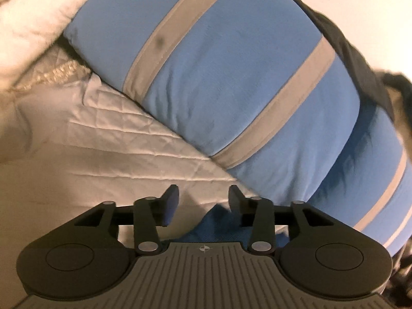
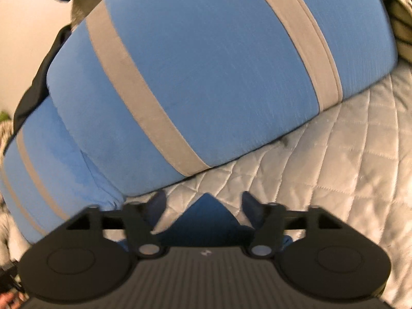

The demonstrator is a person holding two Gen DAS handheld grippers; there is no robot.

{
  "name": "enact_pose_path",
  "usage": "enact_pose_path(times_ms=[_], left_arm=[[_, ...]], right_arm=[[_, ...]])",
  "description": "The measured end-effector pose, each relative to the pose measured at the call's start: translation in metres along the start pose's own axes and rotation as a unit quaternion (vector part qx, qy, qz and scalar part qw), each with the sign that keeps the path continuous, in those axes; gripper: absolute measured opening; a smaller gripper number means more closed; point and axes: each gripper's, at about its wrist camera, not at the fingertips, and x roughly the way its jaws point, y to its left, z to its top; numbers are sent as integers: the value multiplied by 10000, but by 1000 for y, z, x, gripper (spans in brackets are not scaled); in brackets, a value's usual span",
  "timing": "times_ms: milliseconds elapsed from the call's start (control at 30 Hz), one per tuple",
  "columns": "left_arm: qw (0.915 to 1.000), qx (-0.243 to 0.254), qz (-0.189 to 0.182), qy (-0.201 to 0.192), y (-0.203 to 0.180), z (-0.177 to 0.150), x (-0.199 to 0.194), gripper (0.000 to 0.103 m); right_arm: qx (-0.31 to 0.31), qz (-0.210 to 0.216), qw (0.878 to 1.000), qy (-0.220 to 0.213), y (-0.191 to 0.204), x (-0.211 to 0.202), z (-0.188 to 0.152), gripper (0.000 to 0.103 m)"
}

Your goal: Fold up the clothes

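Note:
A light blue garment with grey stripes lies folded in a thick bundle on the quilted bedspread; in the right wrist view the same blue garment fills the upper half. My left gripper is open just short of the bundle's near edge, with a corner of darker blue cloth low between its fingers. Over on the other side, the right gripper is also open, and a dark blue cloth corner pokes up between its fingers without being clamped.
A white fluffy blanket lies at the far left. A dark garment sits behind the blue bundle, also visible as a dark garment at the left. Quilted bedspread stretches to the right. A hand shows at the bottom left.

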Motion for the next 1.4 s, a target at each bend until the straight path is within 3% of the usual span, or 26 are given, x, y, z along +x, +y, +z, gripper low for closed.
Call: enact_pose_path(times_ms=[200, 333, 467, 667, 833, 1100, 1400], left_arm=[[9964, 786, 201, 257, -6, -18, -19, 45], [9905, 1280, 291, 418, -10, -31, -32, 48], [9861, 1546, 277, 536, -11, -42, -45, 51], [9834, 1682, 224, 640, -10, -55, -66, 58], [9825, 1707, 232, 708, -6, -62, -86, 70], [9833, 1640, 86, 790, 10, -65, -119, 71], [9835, 1650, -4, 736, 20, -56, -160, 72]], right_arm=[[-383, -56, 9992, 124, 2, -20, -10, 91], [-957, -243, 9948, 238, 8, -34, -20, 99], [-1507, -395, 9871, 371, 15, -48, -31, 100], [-1845, -516, 9800, 537, 12, -71, -43, 103], [-1848, -672, 9781, 683, 7, -89, -47, 103], [-1846, -669, 9764, 896, -1, -135, -44, 103], [-1919, -653, 9748, 934, 10, -210, -11, 103]])
